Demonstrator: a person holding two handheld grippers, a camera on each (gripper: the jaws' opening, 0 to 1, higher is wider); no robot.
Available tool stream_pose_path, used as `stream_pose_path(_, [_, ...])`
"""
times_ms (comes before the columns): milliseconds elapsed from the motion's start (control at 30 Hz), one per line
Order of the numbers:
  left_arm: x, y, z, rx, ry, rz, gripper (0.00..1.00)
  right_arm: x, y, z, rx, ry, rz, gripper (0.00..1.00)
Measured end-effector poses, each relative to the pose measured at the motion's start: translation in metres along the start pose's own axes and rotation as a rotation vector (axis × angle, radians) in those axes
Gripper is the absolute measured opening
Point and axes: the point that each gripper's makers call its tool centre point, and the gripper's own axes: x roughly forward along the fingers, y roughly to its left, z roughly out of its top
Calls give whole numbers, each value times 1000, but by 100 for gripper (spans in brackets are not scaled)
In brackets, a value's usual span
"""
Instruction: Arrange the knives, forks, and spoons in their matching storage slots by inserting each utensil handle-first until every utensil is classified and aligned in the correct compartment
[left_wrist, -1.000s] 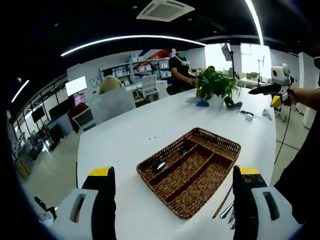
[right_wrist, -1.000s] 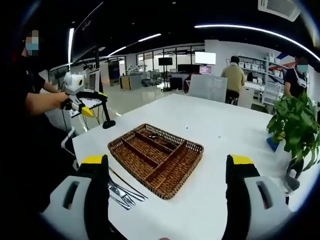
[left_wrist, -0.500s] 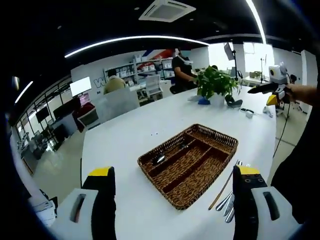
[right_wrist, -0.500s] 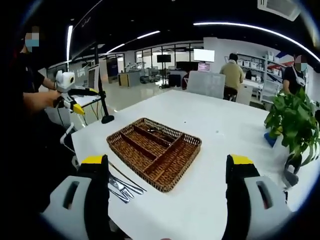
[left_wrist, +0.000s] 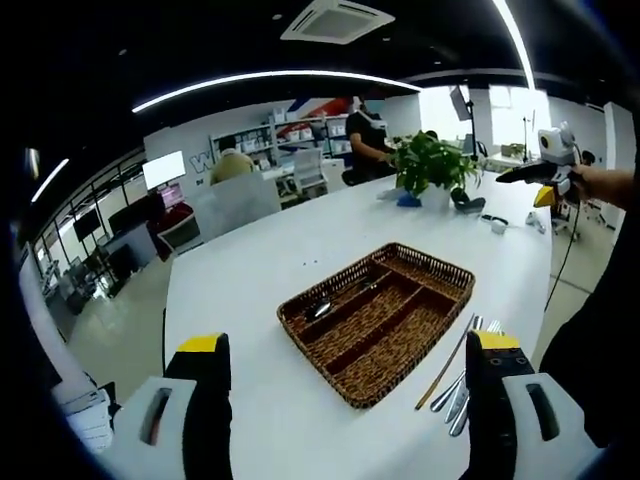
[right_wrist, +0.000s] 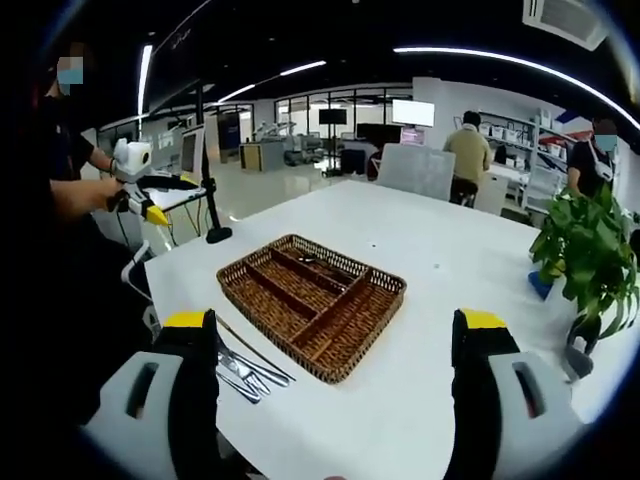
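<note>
Both cameras ride raised above a white surface (left_wrist: 250, 260), looking down along their own spread fingers (left_wrist: 208, 400) from opposite ends. The left gripper view faces the wicker tray (left_wrist: 378, 316) toward the potted plant (left_wrist: 432, 166); the right gripper view (right_wrist: 312, 302) looks across it, the plant (right_wrist: 588, 255) at its right edge.

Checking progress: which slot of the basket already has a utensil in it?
The long outer slot of the basket, on the side away from the loose cutlery, holds a spoon. The other slots look bare.
</note>
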Motion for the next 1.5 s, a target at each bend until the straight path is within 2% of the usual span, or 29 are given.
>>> stream_pose_path(67, [0,2,-5,-3,-5,3,99,1,1,1,-9,3,2,100])
stream_pose_path(367, [-6,1,-6,-21,-25,-3,99,5,8,7,-66,1,35,100])
stream_pose_path(500, [-10,1,-1,-5,-19,1,99,9,18,14,-90,18,76,100])
stream_pose_path(567, [-11,3,0,1,-23,3,99,9,22,27,-104,13,82,100])
stream_pose_path(633, [-14,5,6,7,-34,6,99,11,31,38,-129,3,113,100])
stream_pose_path(700, [-16,7,11,14,-39,11,99,12,33,41,-149,7,124,100])
stream_pose_path(733, [-17,9,12,17,-40,15,99,15,39,45,-199,12,147,100])
stream_pose_path(800, [-17,10,13,15,-46,16,99,18,45,46,-211,16,174,100])
stream_pose_path(867, [-19,9,14,13,-45,15,99,22,57,50,-244,-11,228,100])
stream_pose_path(900, [-19,9,14,14,-45,15,99,25,64,52,-290,-41,254,100])
stream_pose_path(933, [-19,8,14,15,-45,14,99,27,68,50,-299,-36,269,100])
stream_pose_path(1000, [-19,9,13,10,-45,17,99,33,79,37,-283,20,308,100])
stream_pose_path(1333, [-24,11,11,7,-38,32,99,52,110,12,-281,21,395,98])
stream_pose_path(1400, [-25,11,11,7,-35,34,99,55,122,1,-272,16,437,97])
stream_pose_path(1500, [-26,11,10,5,-34,38,99,60,129,-12,-264,26,440,97])
